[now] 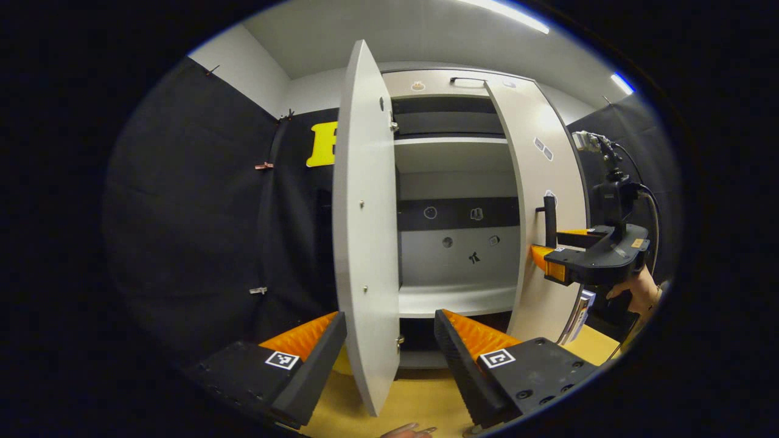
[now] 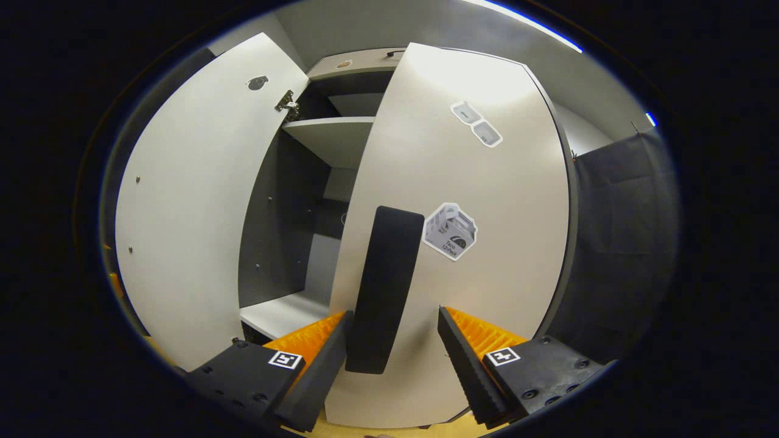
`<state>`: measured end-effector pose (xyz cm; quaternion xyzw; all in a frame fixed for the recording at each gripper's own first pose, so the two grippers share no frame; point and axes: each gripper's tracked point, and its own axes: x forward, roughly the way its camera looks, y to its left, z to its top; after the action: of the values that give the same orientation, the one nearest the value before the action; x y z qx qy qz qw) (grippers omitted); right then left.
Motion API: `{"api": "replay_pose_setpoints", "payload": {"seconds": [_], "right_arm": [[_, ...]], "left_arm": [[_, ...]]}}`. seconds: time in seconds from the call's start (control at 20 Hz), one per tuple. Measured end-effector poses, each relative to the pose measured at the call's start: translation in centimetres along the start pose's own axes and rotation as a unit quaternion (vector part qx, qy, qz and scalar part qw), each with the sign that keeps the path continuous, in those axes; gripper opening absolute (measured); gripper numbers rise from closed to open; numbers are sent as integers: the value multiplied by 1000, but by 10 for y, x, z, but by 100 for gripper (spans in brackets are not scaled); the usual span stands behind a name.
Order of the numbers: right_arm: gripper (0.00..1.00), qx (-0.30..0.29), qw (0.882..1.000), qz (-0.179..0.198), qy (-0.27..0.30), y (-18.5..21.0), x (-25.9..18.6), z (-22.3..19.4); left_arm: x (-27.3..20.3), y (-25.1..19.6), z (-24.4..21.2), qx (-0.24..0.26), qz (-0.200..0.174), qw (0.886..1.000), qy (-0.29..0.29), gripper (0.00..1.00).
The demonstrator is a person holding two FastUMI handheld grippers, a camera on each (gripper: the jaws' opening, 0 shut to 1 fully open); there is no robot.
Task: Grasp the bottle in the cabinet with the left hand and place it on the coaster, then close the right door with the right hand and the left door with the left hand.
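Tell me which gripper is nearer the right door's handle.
Right. The right gripper is at the handle, open fingers either side; the left gripper straddles the left door.

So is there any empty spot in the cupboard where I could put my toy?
Yes. The white lower shelf looks bare, between the left door and the right door. The upper shelf seems bare too. It is crowded at the right door, where the right gripper sits open around the black handle, narrowing the gap.
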<state>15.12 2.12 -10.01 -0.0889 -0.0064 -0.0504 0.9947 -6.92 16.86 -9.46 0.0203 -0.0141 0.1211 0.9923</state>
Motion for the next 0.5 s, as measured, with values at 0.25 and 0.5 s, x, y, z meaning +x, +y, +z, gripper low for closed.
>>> {"api": "replay_pose_setpoints", "payload": {"seconds": [0.25,0.5], "right_arm": [[93,3,1000,-29,-1,1,25,-6],[93,0,999,-47,4,6,42,-6]], "left_arm": [[-8,51,-10,0,44,999,9,92],[10,77,-2,-3,40,999,-10,92]]}}
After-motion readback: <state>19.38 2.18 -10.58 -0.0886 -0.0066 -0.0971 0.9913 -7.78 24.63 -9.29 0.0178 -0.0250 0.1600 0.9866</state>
